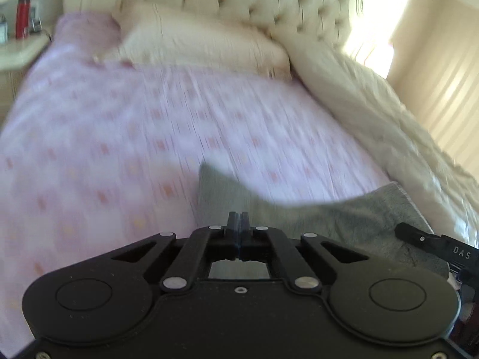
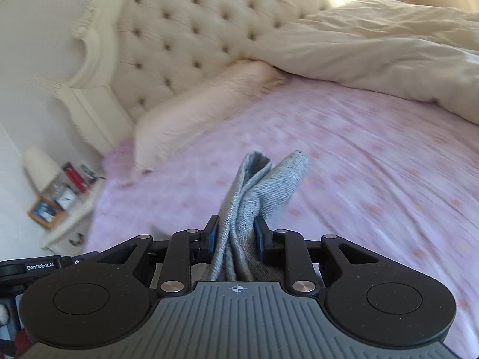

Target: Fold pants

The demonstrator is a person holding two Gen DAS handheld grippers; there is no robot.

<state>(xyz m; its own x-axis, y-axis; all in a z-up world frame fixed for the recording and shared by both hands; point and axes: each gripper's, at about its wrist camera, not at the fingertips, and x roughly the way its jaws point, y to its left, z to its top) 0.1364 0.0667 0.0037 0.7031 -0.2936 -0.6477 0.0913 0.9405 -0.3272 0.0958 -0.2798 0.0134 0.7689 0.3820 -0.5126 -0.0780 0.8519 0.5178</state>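
Black left gripper (image 1: 238,220), silver rivets; right gripper (image 2: 236,233) with ribbed grey plate, crosshair mark, "GenRobot.AI" lettering.

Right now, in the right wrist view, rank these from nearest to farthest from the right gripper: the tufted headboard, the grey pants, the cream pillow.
1. Grey pants, clamped in the right gripper.
2. Cream pillow, ahead and left, on the pink sheet.
3. Tufted headboard, behind the pillow, farthest.
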